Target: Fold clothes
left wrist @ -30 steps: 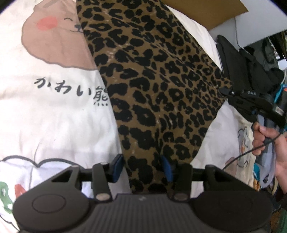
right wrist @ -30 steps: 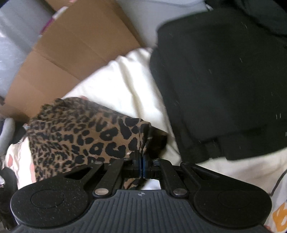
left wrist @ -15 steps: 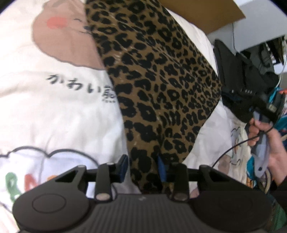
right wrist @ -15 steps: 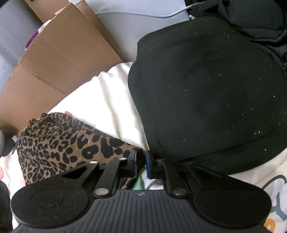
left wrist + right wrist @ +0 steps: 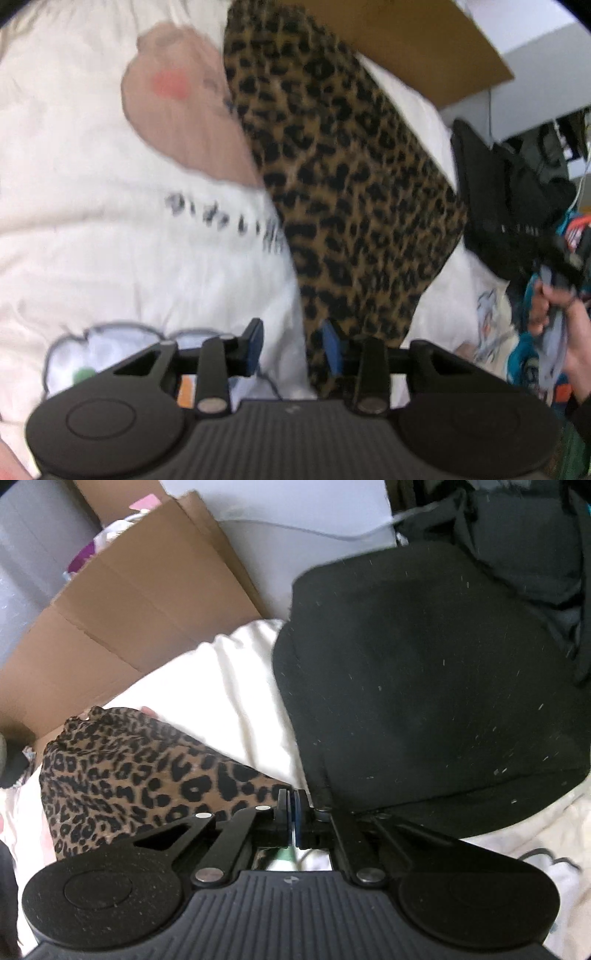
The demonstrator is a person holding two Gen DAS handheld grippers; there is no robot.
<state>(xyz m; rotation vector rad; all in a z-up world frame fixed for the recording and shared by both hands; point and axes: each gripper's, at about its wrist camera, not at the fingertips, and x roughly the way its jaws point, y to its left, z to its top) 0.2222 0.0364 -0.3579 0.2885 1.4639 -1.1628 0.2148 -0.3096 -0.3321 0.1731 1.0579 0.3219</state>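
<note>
Leopard-print garment [image 5: 343, 192] lies stretched across the white printed bedsheet [image 5: 92, 206]. Left gripper [image 5: 291, 341] has been closing, its pads still spread around the near end; right gripper [image 5: 293, 814] pinches the right corner.

From the left wrist view I see a cream bedcover [image 5: 110, 258] filling the nine o'clock half. It is printed with a brown bear face [image 5: 184, 122] with a pink cheek at eleven o'clock, blurred dark lettering [image 5: 221, 218] below it, and a grey cloud outline [image 5: 110, 332] at eight o'clock. A teal and orange item [image 5: 524, 365] sits at four o'clock, too blurred to name.

From the right wrist view, flattened brown cardboard [image 5: 140, 602] leans at ten o'clock, with pink and purple bits [image 5: 88, 550] behind it. A white cable [image 5: 332, 535] runs across a pale grey surface at twelve o'clock.
</note>
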